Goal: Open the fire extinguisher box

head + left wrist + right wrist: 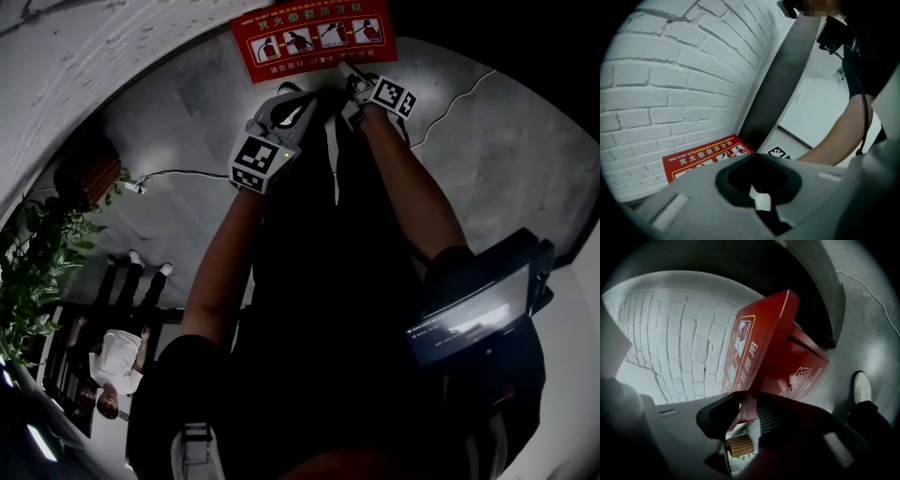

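The red fire extinguisher box stands on the grey floor against a white brick wall. Its lid, with a printed instruction label, is tilted up, with a dark gap between lid and body. The lid's near edge lies between the jaws of my right gripper, which stand apart; the ribbed pad shows bare. In the head view the lid label is at the top, with my right gripper at its lower edge. My left gripper hovers just beside it, jaws together and empty.
A dark pillar rises beside the box along the brick wall. A white cable runs over the floor. A potted plant and a standing person are at the left. A white shoe is near the box.
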`<state>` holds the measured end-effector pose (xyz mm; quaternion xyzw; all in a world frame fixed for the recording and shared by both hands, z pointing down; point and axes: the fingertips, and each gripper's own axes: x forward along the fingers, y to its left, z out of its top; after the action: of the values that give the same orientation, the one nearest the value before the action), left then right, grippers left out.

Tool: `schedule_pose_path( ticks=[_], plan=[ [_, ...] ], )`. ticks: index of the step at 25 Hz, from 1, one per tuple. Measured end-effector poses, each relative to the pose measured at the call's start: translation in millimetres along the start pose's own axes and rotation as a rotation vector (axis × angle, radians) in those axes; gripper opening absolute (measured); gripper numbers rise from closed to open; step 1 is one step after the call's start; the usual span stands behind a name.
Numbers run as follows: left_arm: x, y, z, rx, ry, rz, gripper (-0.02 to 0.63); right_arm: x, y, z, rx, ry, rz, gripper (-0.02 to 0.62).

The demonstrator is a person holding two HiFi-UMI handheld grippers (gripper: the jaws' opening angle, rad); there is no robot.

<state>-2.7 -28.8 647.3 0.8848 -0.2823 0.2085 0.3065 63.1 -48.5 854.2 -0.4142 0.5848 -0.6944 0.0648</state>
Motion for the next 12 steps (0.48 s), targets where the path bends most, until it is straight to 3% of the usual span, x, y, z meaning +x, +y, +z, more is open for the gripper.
schedule_pose_path(
  ticks=[12],
  plan=[
    [-20,-8,60,0.085,-0.071,0.003,0.0,-39,92,14,-0.104,-0.004,0.074,0.106]
  ],
)
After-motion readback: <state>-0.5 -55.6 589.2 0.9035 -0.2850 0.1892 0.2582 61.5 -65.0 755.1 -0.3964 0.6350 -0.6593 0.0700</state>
